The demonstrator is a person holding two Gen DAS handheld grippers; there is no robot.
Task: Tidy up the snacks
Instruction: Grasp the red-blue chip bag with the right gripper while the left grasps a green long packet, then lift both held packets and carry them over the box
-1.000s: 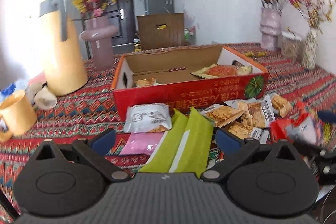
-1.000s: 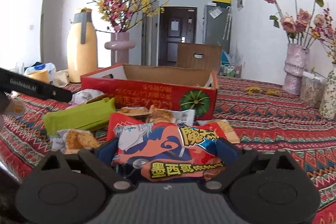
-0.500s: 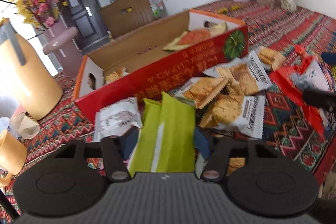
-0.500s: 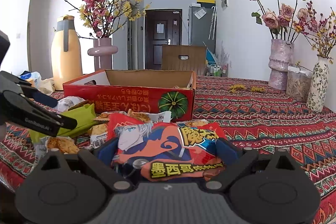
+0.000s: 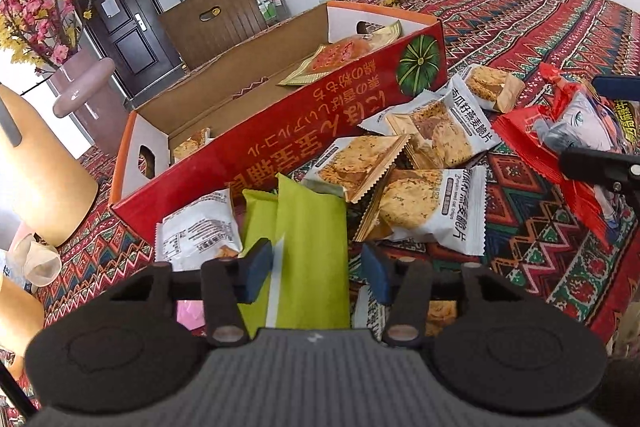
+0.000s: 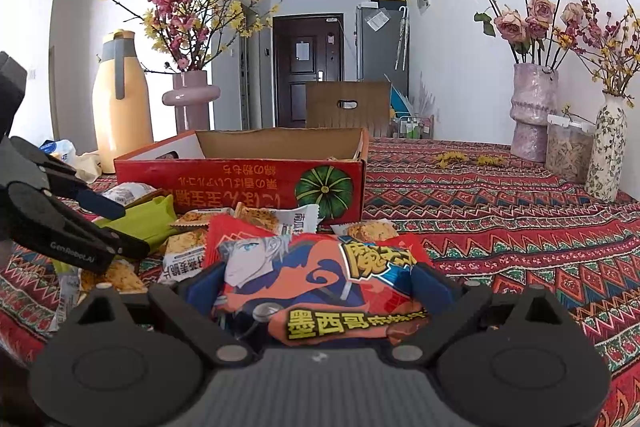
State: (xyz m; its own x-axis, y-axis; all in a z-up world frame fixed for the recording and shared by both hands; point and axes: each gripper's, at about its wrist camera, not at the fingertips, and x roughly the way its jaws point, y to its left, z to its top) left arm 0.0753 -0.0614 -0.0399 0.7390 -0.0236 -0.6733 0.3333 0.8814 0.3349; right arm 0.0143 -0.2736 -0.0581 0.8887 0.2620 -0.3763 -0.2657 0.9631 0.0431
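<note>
Now closing, left gripper [image 5: 316, 267] jaws narrowed around green packet [image 5: 310, 235], blue pads at its two long edges; whether quite pressing, cannot tell. Packet lying on patterned tablecloth [image 5: 540, 259], just in front of red carton [image 5: 320, 131], long axis running straight away from camera toward carton wall. Right gripper [image 6: 316, 283] clamped on red snack bag [image 6: 320, 279], printed face up, held crosswise between pads. Inside carton: orange packet [image 5: 340, 55] at far end, cookie packet [image 5: 192, 143] at near end. Heaped beside green packet: several white cookie packets [image 5: 436, 207], overlapping, against carton's front.
</note>
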